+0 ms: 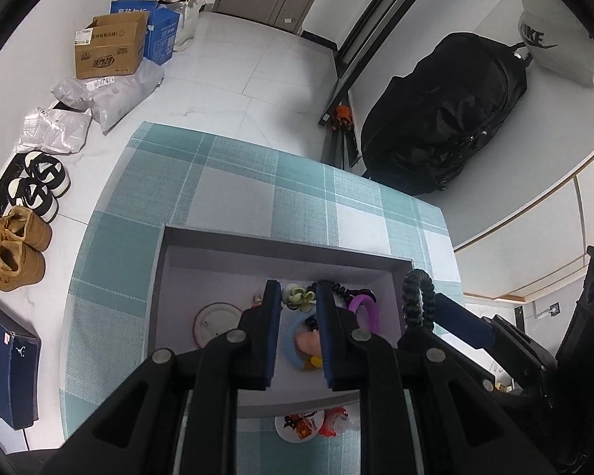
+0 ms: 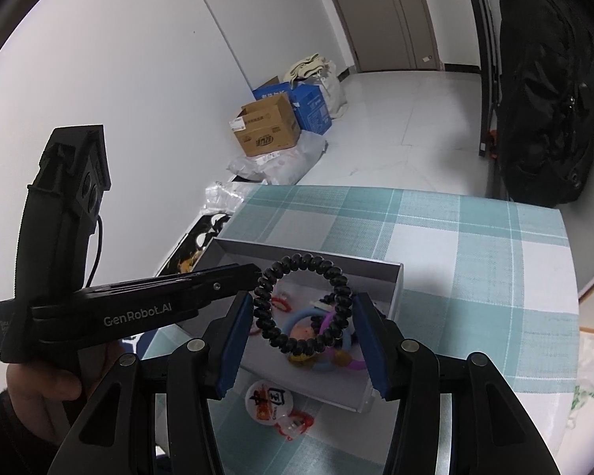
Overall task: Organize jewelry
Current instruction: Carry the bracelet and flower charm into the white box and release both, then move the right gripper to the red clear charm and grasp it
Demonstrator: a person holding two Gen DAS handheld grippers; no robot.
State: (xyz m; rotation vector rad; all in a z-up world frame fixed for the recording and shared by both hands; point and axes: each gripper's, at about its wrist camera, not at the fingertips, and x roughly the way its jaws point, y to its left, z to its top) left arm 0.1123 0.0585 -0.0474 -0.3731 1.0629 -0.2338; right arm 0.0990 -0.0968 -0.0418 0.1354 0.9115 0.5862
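A grey open box sits on the checked tablecloth and holds several hair ties and trinkets, among them a purple ring and a round white badge. My left gripper hangs open over the box. My right gripper has its pads wide apart, with a black spiral hair tie stretched between them, above the box's right part. The left gripper's fingers touch the tie's left side.
A round China badge and a red trinket lie on the cloth in front of the box. A black backpack stands beyond the table. Boxes, bags and shoes line the floor at left.
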